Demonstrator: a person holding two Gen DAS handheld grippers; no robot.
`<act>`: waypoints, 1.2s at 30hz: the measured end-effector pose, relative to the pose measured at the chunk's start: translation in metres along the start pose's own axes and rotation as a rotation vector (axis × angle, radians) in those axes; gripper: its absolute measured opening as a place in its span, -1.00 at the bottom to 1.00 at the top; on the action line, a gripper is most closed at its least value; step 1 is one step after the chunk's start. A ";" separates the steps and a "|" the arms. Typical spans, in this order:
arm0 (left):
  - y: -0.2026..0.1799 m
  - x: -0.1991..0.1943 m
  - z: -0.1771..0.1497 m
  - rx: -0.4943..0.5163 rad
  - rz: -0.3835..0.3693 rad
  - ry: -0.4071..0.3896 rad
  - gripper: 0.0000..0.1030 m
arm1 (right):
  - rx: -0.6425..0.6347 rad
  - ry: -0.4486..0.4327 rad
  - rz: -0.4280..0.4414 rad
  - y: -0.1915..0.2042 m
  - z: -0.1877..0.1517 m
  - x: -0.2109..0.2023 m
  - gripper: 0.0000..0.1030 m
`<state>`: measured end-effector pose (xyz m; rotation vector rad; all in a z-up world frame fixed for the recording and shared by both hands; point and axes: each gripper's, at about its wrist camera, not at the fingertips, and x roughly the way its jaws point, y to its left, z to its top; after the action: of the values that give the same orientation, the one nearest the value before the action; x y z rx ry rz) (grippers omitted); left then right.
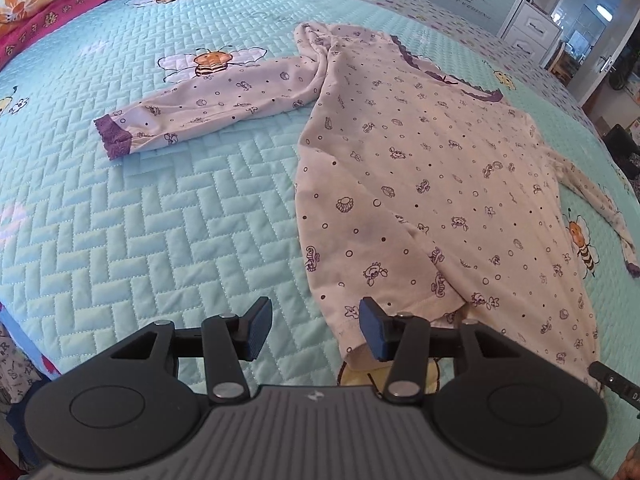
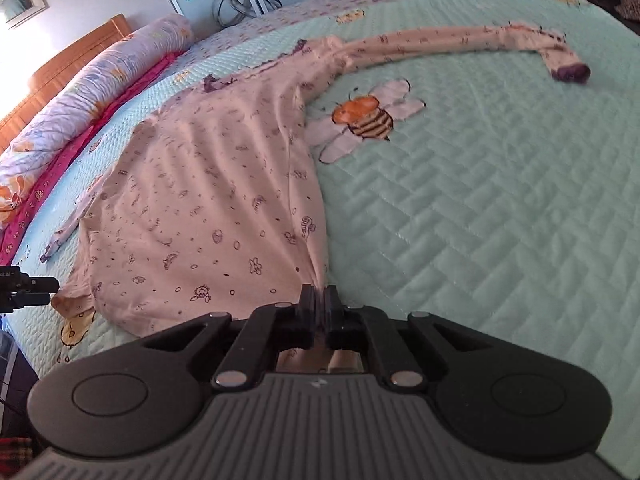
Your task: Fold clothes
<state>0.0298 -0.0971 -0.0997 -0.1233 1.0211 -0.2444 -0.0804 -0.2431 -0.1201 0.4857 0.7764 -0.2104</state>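
Left wrist view: bed (image 1: 160,208) covered by a turquoise quilted spread with bee motifs; it carries everything. A pale printed long-sleeved garment (image 1: 420,168) lies spread front-up across the spread, its purple-trimmed neckline at the far side and its hem toward the cameras. One sleeve (image 1: 208,108) extends flat to the left of this view, purple cuff at its end; the other sleeve (image 2: 460,44) runs out across the spread on the opposite side. A long floral bolster (image 2: 92,100) and a magenta strip lie along the wooden headboard, well apart from the garment. White drawers (image 1: 532,28) stand beyond the bed.

Left tool (image 1: 316,328): jaws apart, hovering at the hem corner, one pad over the fabric edge, nothing pinched. Right tool (image 2: 319,300): jaws together, clamped on the other hem corner, fabric bunched between the pads. No obstruction lies between tools and garment.
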 end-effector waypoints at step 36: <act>-0.022 0.008 -0.008 0.085 -0.042 0.030 0.03 | -0.077 -0.141 -0.004 0.023 0.011 -0.023 -0.74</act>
<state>0.0231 -0.1201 -0.1056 -0.0646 1.0370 -0.3281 -0.0813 -0.2283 -0.0894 0.3921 0.6459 -0.2154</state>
